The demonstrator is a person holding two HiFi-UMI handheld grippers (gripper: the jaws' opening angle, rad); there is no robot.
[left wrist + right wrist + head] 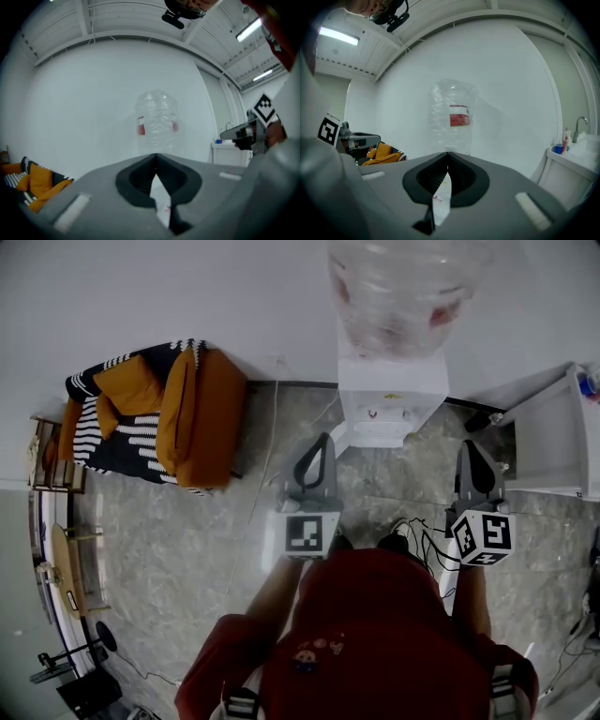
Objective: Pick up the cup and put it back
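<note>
Left claw [323, 440] and right claw [470, 448] both pressed together, nothing pinched, side by side. Both face the white water dispenser [392, 399] on the far side, clear bottle [398, 287] on top. Cup's place cannot be told.

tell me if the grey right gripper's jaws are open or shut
Shut. In its own view the grey right gripper has its jaw tips touching, with nothing held between them.
</note>
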